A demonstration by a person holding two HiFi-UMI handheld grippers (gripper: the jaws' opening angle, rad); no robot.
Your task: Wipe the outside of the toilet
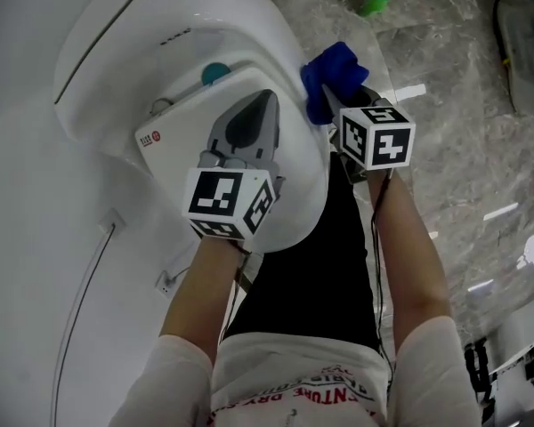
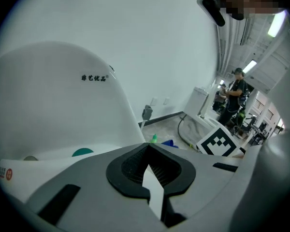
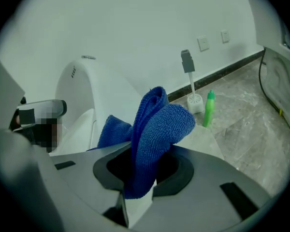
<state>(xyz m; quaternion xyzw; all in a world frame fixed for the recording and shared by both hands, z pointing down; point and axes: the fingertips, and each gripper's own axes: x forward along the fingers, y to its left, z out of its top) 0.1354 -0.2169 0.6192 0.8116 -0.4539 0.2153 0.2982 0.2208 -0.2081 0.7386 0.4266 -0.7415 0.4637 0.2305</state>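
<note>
Currently my right claw [image 3: 144, 153] grips the blue cloth [image 3: 157, 124] mid-fold; it looks soft and light. My left claw [image 2: 147, 170] is clenched, empty, above the slick-looking toilet [image 1: 107, 43].

Bathroom, white toilet [image 1: 116, 52], toilet brush [image 3: 195, 100], green bottle [image 3: 209, 109], marble floor [image 1: 445, 52]

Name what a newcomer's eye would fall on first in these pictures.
The bright blue terry cloth, clamped in the right gripper at the toilet's right edge, stands out most. The glossy white ceramic toilet fills the head view's upper left, with the left gripper, jaws together and empty, above it. A small green plastic bottle stands on the grey marble floor.
</note>
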